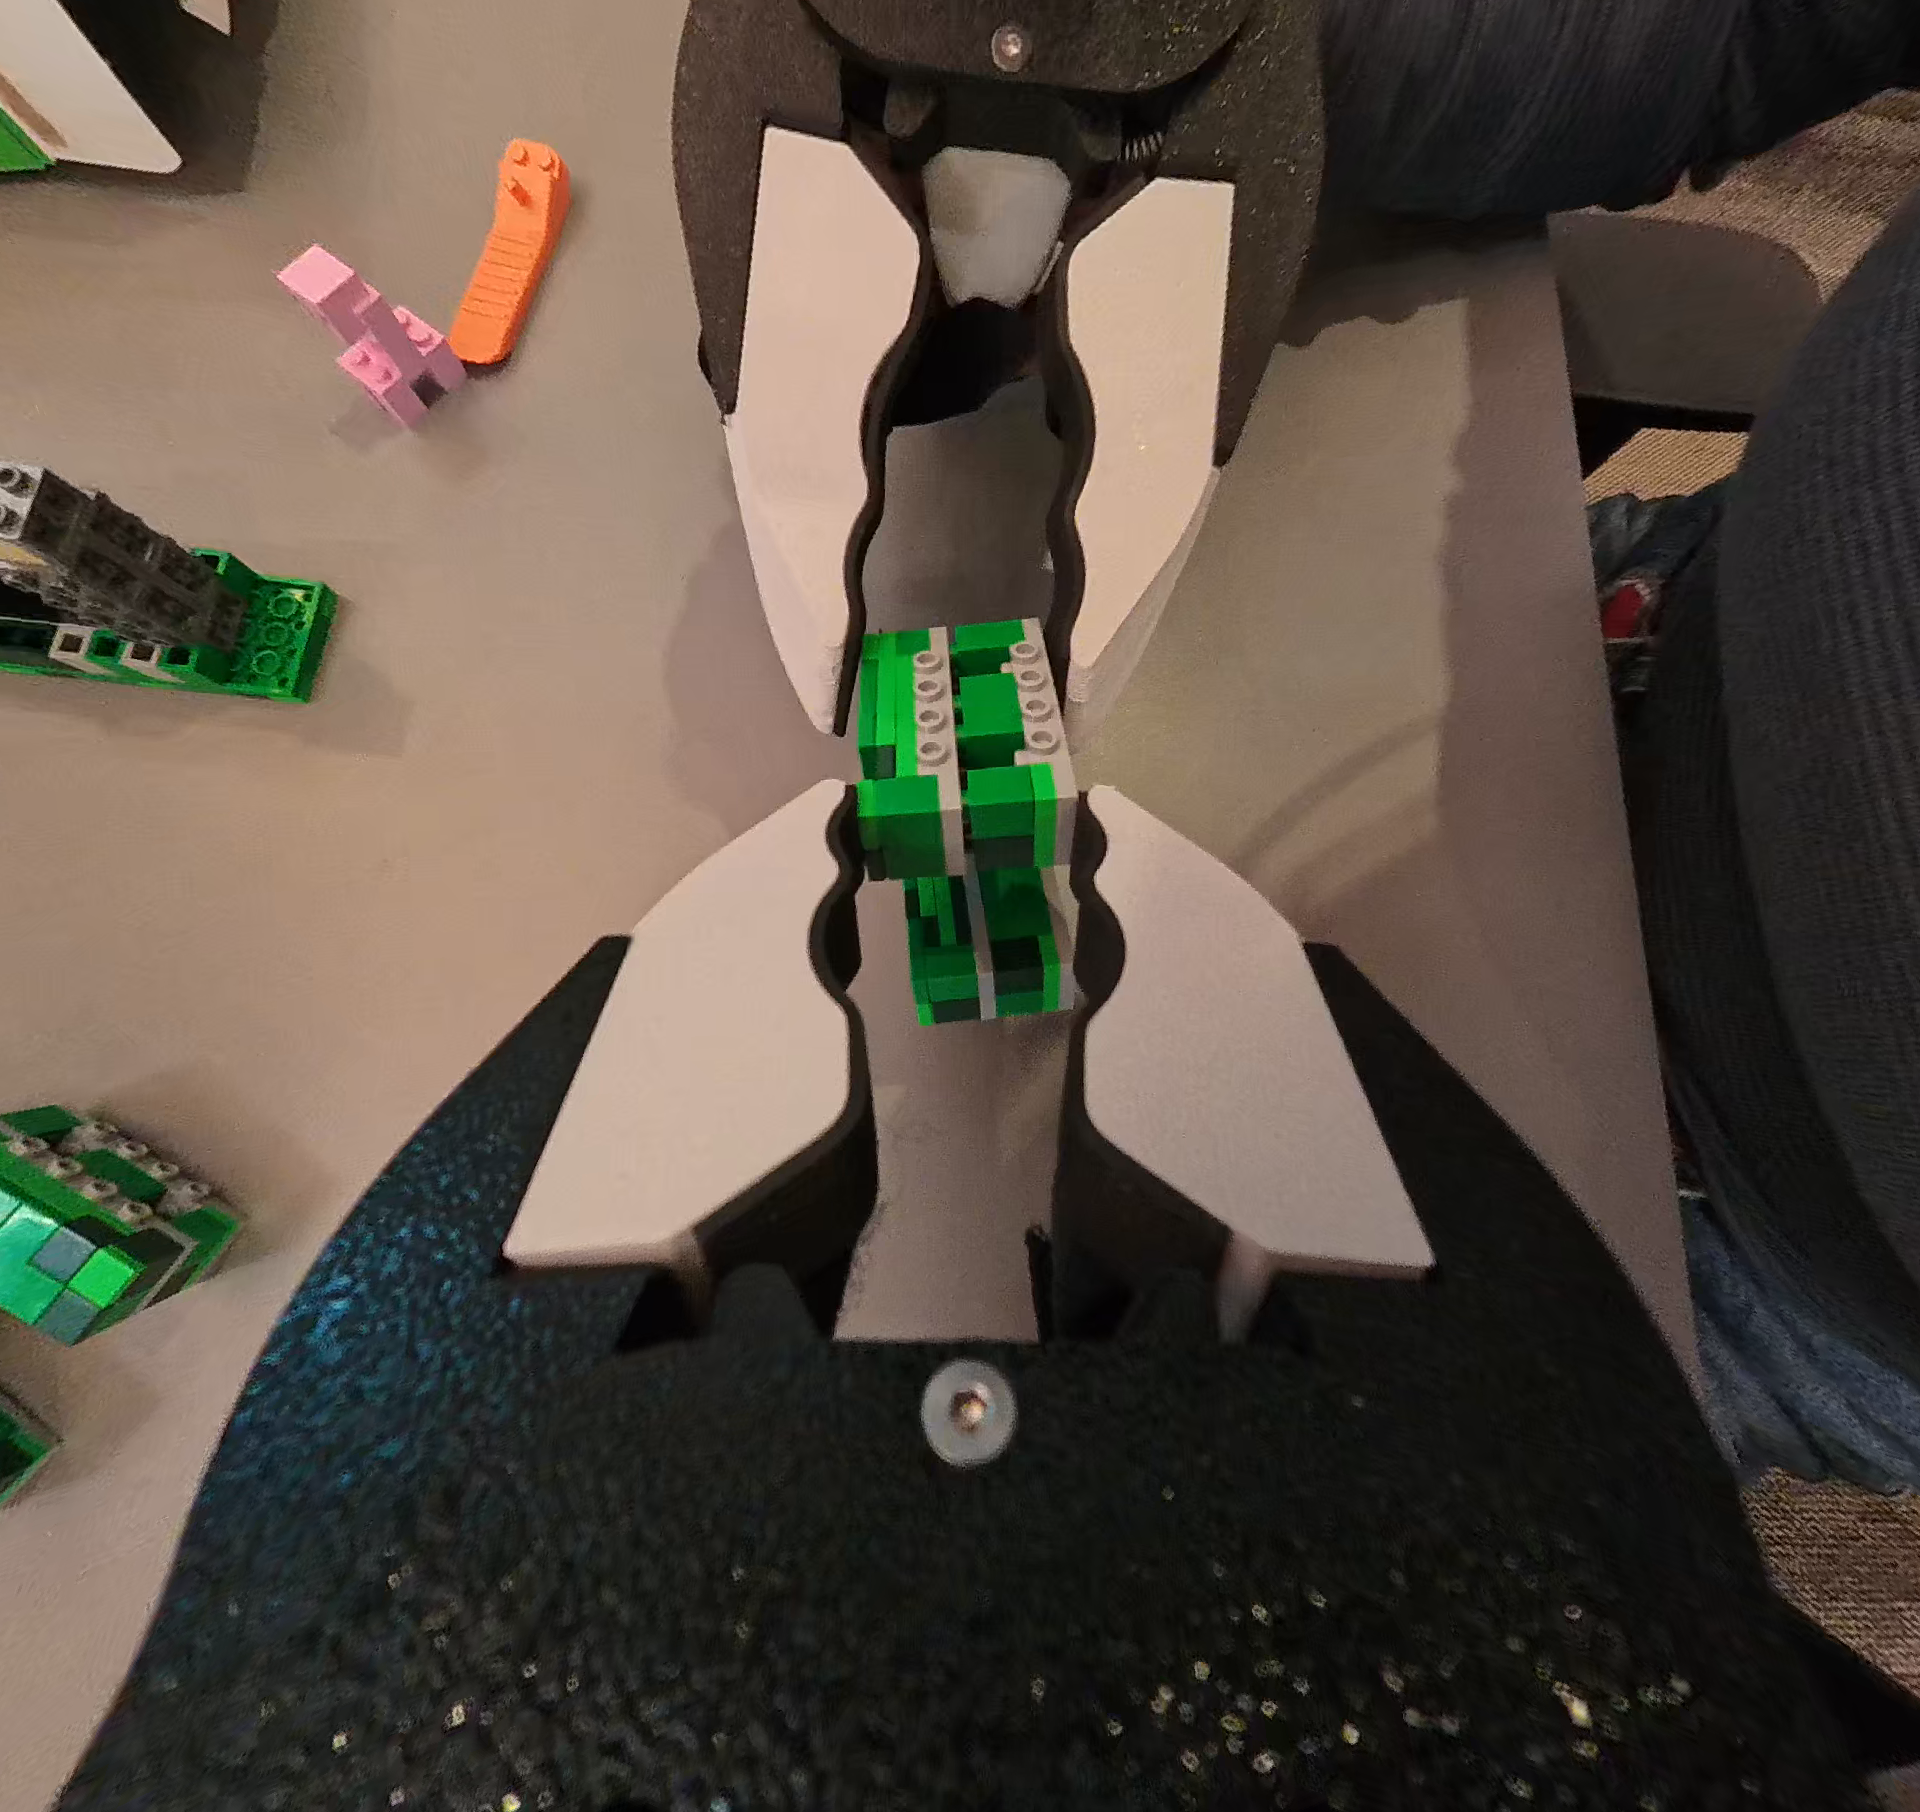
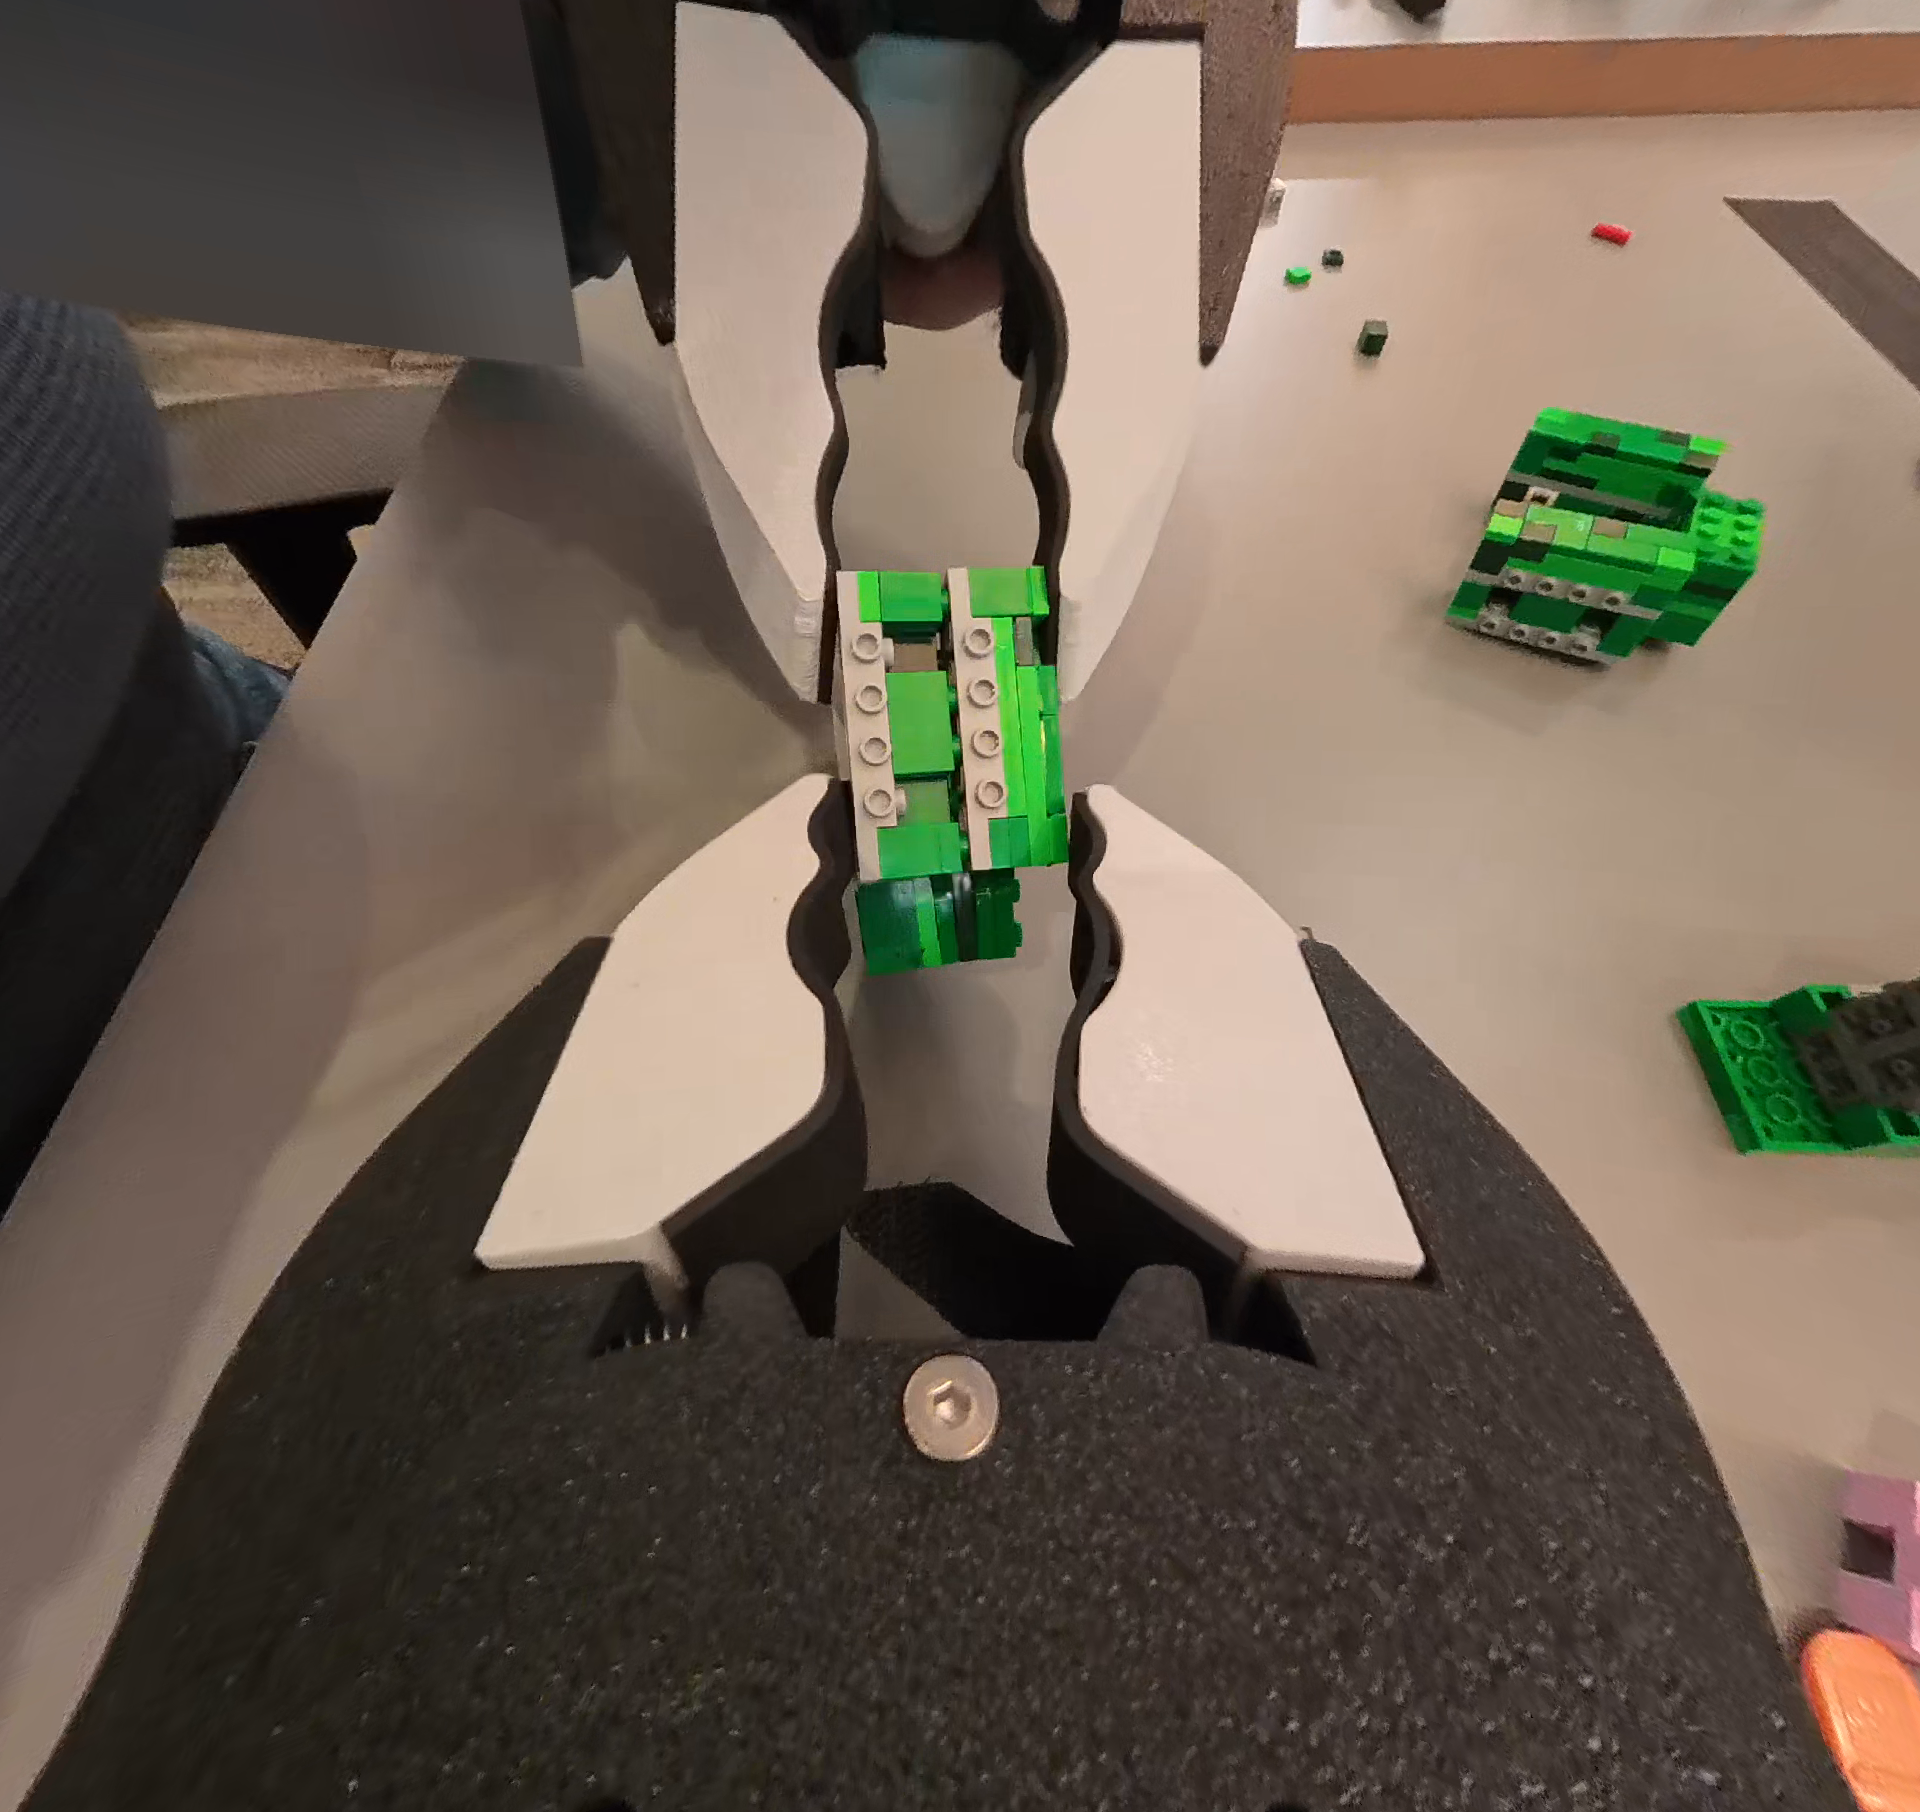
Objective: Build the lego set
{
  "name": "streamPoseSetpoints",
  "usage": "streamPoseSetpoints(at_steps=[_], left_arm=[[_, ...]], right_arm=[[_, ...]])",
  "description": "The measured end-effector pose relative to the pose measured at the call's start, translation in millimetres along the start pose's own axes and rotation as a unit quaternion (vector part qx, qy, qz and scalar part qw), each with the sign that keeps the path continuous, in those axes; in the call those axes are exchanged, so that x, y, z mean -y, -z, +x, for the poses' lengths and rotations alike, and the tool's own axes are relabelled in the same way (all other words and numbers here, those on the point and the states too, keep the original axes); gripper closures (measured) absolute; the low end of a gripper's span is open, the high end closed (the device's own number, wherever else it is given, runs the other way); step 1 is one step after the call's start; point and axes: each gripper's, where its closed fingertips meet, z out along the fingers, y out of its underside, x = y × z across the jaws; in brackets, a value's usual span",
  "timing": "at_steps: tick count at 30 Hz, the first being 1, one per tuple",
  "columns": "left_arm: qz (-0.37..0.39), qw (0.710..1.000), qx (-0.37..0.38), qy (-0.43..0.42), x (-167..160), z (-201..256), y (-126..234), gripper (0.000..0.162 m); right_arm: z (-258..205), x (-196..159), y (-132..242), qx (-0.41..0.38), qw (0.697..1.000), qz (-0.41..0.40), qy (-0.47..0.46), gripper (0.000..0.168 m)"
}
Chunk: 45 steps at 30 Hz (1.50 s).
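Note:
A green and grey lego block [image 1: 966,796] hangs above the grey table [image 1: 540,879] between two grippers that face each other. My left gripper [image 1: 961,812] comes in from the bottom of the left wrist view and is shut on the block's near end. My right gripper [image 1: 956,713] comes in from the top and is shut on the far end. In the right wrist view the same block [image 2: 951,723] sits between my right gripper [image 2: 951,812] below and my left gripper [image 2: 935,682] above. I cannot tell whether the block is one piece or two pressed together.
A pink lego figure [image 1: 374,339] and an orange brick separator [image 1: 514,250] lie at the left. A green plate with dark grey bricks [image 1: 156,619], also in the right wrist view [image 2: 1808,1066], and a green build [image 2: 1600,547] stand nearby. Small loose bricks [image 2: 1371,334] lie beyond. The table edge and a person's dark sleeve [image 1: 1558,48] are at the right. My two grippers' fingertips are within a few centimetres of each other. The pink lego figure [image 1: 374,339] is about 20 cm from both grippers' fingertips.

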Motion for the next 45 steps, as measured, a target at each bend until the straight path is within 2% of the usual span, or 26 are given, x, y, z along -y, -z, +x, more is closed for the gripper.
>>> streamPoseSetpoints(at_steps=[5,7,10,14,17,20,25,29,35,45], left_arm=[[-0.019,1.000,-0.006,-0.007,1,2,0,0.124],[-0.034,0.999,0.002,-0.022,0,2,-2,0.124],[-0.030,0.999,0.005,-0.030,2,3,-2,0.124],[0.031,0.999,0.024,-0.027,17,0,5,0.124],[0.088,0.995,0.044,-0.026,29,-1,12,0.111],[0.118,0.990,0.064,-0.044,34,-2,18,0.110],[0.197,0.973,0.105,-0.065,50,0,47,0.105],[0.191,0.975,0.090,-0.074,52,7,45,0.105],[0.192,0.971,0.095,-0.110,59,16,36,0.125],[0.210,0.966,0.100,-0.115,61,20,37,0.127]], right_arm=[[-1,6,-2,0.000,1.000,0.006,0.007,0.119],[-4,5,-3,0.006,1.000,0.001,0.014,0.130],[-4,7,-1,0.000,1.000,0.008,0.024,0.131],[0,15,6,-0.015,0.998,0.055,0.030,0.131],[0,23,9,-0.017,0.995,0.096,0.037,0.131],[-1,32,13,-0.018,0.989,0.139,0.045,0.131],[-5,45,23,-0.014,0.977,0.205,0.053,0.131],[-10,54,27,-0.003,0.969,0.240,0.060,0.131],[-13,59,31,-0.003,0.965,0.253,0.068,0.131],[-15,60,33,-0.005,0.967,0.242,0.082,0.131]])
